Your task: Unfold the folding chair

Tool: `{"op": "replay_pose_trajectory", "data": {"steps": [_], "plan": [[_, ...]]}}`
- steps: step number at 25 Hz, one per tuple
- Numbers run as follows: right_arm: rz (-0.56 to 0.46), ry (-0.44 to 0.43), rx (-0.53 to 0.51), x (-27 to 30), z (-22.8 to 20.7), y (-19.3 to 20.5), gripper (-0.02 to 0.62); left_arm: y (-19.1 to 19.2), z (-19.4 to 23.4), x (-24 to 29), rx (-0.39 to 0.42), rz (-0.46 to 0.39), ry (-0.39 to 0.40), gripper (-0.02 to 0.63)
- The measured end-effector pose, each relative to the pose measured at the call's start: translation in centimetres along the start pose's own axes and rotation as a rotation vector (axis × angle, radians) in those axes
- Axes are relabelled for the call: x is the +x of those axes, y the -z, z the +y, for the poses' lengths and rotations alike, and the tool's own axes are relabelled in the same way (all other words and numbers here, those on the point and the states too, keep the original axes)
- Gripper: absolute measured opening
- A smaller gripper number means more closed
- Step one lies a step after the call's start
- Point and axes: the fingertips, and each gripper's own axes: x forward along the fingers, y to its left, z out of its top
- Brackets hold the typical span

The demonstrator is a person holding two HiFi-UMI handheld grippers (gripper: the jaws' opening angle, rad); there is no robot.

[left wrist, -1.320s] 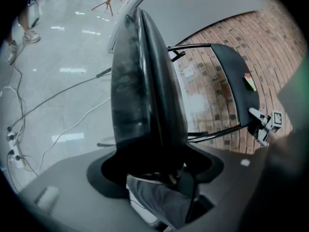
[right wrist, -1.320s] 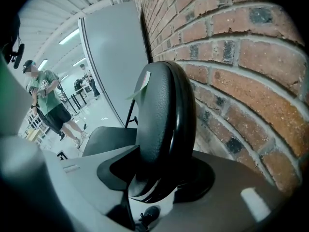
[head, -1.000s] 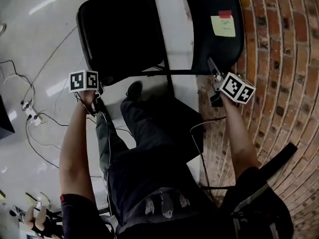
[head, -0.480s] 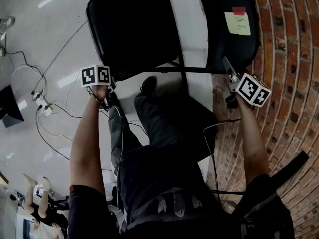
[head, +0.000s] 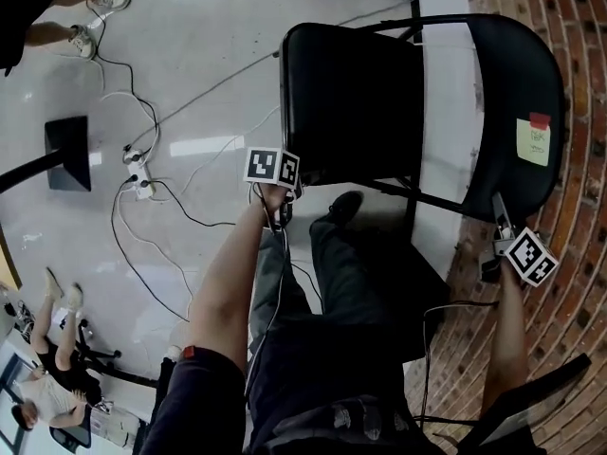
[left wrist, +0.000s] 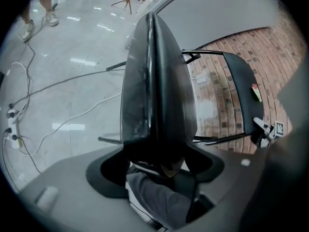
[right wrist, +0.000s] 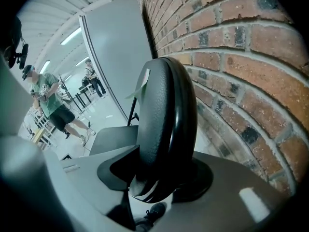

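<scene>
Two pairs of tongs grip one black metal folding chair (head: 417,102), which fills the upper right of the head view beside a curved red brick wall (head: 579,282). Only that view shows the padded seat (head: 351,102) and the rounded backrest (head: 512,83) side by side, a strip of pale glossy floor (head: 190,83) between them, their long sides running up the frame. The left gripper view meets the seat edge-on, a tall narrow blade, with the left tongs (left wrist: 157,158) pinching its near edge. The right gripper view shows the right tongs (right wrist: 159,178) clamped on the backrest's rim, a yellow sticky note (right wrist: 141,88) jutting sideways.
</scene>
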Motion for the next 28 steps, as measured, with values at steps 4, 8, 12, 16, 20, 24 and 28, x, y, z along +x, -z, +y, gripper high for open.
{"op": "replay_pose_trajectory", "data": {"steps": [4,8,12,16,20,24,28], "plan": [[0.02,-0.006,0.016,1.1,0.2,1.0,0.193,0.3,1.9,0.3,-0.02,0.003,-0.008,0.356],[0.034,-0.016,0.029,2.2,0.4,1.4,0.193,0.7,3.5,0.7,-0.048,0.02,-0.014,0.362],[0.036,-0.03,0.023,2.0,0.4,1.0,0.193,0.9,3.5,0.4,-0.067,0.014,-0.011,0.364],[0.041,-0.05,0.015,2.2,1.0,1.1,0.189,1.1,4.0,0.6,-0.075,0.011,-0.006,0.363],[0.054,-0.07,0.012,2.2,1.6,1.4,0.178,1.3,4.4,0.7,-0.076,0.013,-0.006,0.364],[0.06,-0.084,-0.013,2.3,2.5,1.3,0.173,1.3,4.9,0.6,-0.084,0.009,-0.004,0.367],[0.078,-0.103,-0.018,2.5,3.4,1.7,0.164,1.5,5.7,0.8,-0.094,0.006,-0.002,0.368]]}}
